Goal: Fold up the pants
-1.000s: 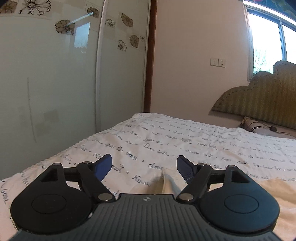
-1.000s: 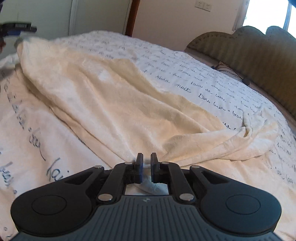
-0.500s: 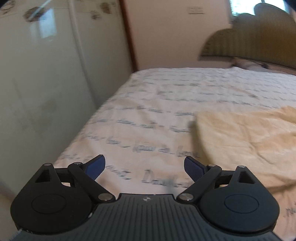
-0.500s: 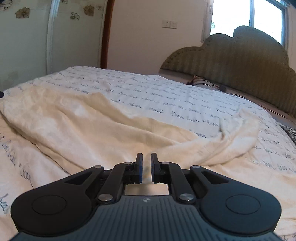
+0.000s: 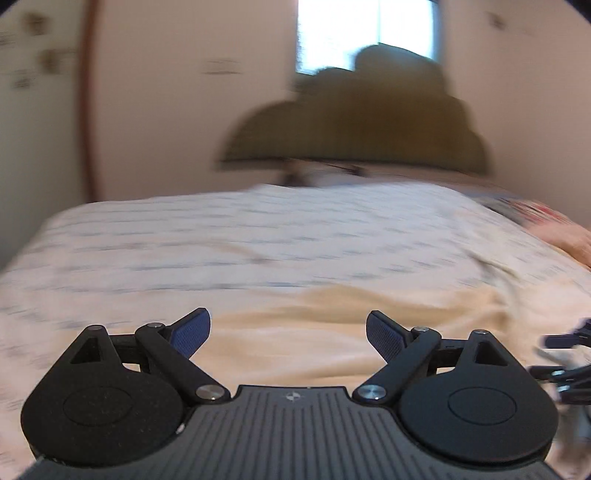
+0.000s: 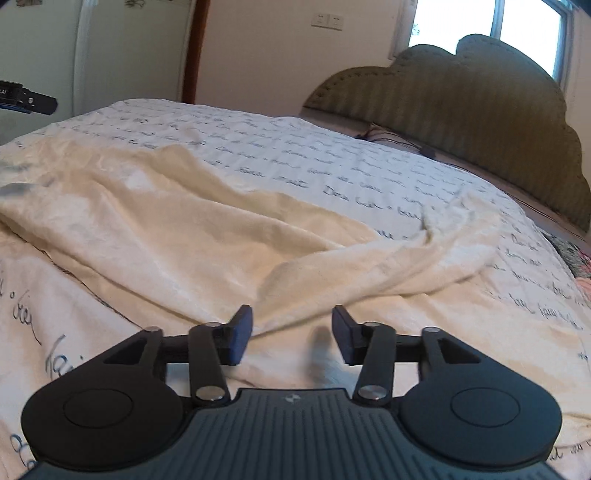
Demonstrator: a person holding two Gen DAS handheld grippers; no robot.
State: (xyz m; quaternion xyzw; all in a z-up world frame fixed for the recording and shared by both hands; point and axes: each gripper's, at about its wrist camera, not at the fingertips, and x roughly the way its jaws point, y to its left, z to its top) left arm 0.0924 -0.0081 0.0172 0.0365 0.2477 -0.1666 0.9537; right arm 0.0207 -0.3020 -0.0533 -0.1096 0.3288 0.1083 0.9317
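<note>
Cream fleece pants [image 6: 192,236] lie spread and rumpled across the bed, one end bunched toward the right [image 6: 454,236]. In the blurred left wrist view they show as a cream patch [image 5: 332,325] just past the fingers. My right gripper [image 6: 291,338] is open and empty, low over the near edge of the pants. My left gripper [image 5: 288,332] is open wide and empty, above the pants. The right gripper shows at the right edge of the left wrist view [image 5: 569,362]. The left gripper's tip shows at the far left of the right wrist view [image 6: 26,99].
The bed has a white cover with blue handwriting print [image 6: 332,162]. An olive padded headboard [image 6: 461,103] stands at the far end under a window [image 6: 524,22]. A wardrobe with flower decals [image 6: 74,55] runs along the left. A patterned cloth [image 6: 576,258] lies at the right edge.
My right gripper has opened and let go of the pants edge. My left gripper, open throughout, has swung to the right and now faces the headboard over the pants.
</note>
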